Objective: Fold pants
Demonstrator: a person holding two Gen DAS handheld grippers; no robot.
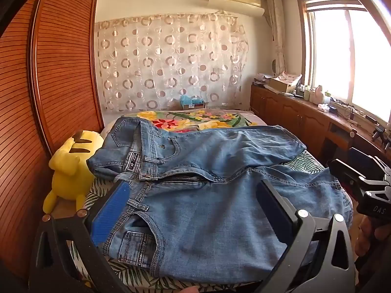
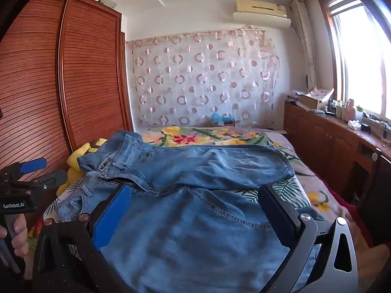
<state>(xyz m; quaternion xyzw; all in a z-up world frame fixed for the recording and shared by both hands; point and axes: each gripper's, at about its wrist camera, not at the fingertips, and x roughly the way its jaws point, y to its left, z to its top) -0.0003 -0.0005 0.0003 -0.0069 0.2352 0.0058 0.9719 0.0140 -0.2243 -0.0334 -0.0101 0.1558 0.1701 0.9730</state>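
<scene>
Blue denim pants (image 1: pixel 207 166) lie spread on the bed, waistband to the left, both legs running right, fly unzipped. My left gripper (image 1: pixel 193 195) hovers open over the near waist and front pocket, its blue pad (image 1: pixel 110 214) at the waistband, nothing pinched. In the right wrist view the pants (image 2: pixel 195 171) fill the foreground. My right gripper (image 2: pixel 195 210) stands open over the near leg's thigh seam, jaws wide, touching no cloth that I can see. Each gripper shows at the edge of the other's view: the right gripper (image 1: pixel 366 183), the left gripper (image 2: pixel 31 168) held by a hand (image 2: pixel 17 234).
The bed has a leaf-print sheet (image 1: pixel 308 163) and a floral blanket (image 1: pixel 195 119) behind the pants. A yellow plush toy (image 1: pixel 70 166) sits at the bed's left edge beside a slatted wooden wardrobe (image 1: pixel 56 73). A wooden sideboard (image 1: pixel 305 117) with clutter runs along the right under the window.
</scene>
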